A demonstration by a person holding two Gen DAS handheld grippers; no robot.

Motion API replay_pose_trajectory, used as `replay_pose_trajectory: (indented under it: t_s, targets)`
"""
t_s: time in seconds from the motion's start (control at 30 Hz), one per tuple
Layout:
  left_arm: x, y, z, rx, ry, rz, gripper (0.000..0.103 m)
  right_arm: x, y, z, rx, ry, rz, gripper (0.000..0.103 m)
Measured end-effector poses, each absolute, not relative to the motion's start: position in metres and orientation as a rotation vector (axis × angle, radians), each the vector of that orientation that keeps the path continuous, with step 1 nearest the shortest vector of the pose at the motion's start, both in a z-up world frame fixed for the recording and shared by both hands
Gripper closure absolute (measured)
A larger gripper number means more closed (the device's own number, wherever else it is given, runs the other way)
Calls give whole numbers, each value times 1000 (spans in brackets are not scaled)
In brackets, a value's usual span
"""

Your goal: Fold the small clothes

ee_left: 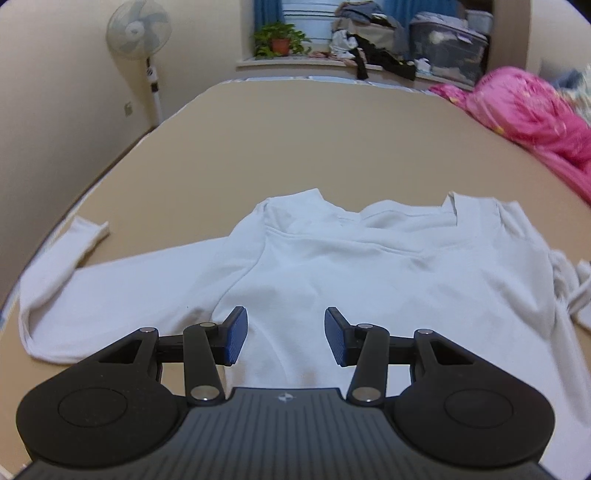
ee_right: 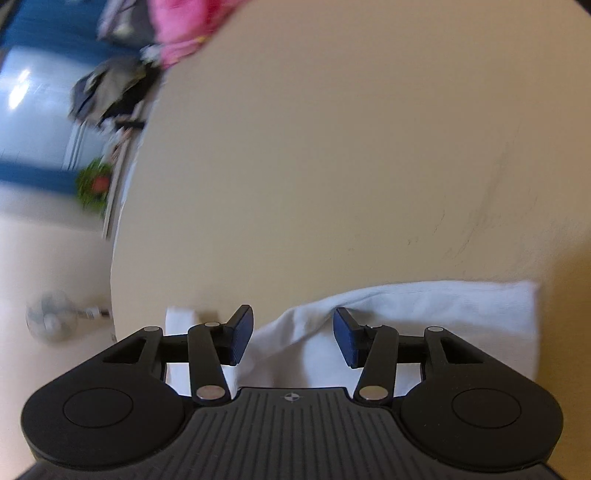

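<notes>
A white long-sleeved top (ee_left: 369, 273) lies spread flat on the tan bed surface (ee_left: 295, 140), collar away from me. Its left sleeve (ee_left: 85, 291) stretches out to the left, with the cuff bent back. My left gripper (ee_left: 285, 338) hovers open and empty over the lower middle of the top. In the right wrist view, my right gripper (ee_right: 293, 338) is open and empty just above a white sleeve (ee_right: 424, 314) of the top, which lies across the bed (ee_right: 314, 166). That view is tilted and blurred.
A pink quilt (ee_left: 528, 110) lies bunched at the bed's far right. A standing fan (ee_left: 140, 37) is by the left wall. A sill behind the bed holds a potted plant (ee_left: 279, 38), piled clothes (ee_left: 369, 33) and a plastic storage box (ee_left: 447, 48).
</notes>
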State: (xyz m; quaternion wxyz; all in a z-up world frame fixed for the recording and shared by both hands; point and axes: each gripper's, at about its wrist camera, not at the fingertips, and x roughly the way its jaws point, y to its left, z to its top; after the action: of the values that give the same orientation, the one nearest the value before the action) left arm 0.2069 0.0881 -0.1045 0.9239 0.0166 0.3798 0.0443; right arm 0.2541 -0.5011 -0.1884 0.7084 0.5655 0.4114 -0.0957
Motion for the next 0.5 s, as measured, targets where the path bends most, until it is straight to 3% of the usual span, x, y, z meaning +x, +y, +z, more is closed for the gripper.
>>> replay_pose_trajectory:
  t_s: [0.03,0.1,0.17,0.37,0.5]
  targets:
    - [206,87,-105,45,776,90,51,257,-503,-197,1284,925,-240,60]
    - [205,87,-105,54,770,88,51,261,-505,-208,1314,942,-316,85]
    - [205,87,-105,56,767,88,51,264,-505,-212,1310,957,-363,98]
    - [208,83,-106,73,764,79,51,274,-493,-201,1201,948,-379,101]
    - [209,83,-104,68,758,75,51,274,-489,-125,942,580,-276,102]
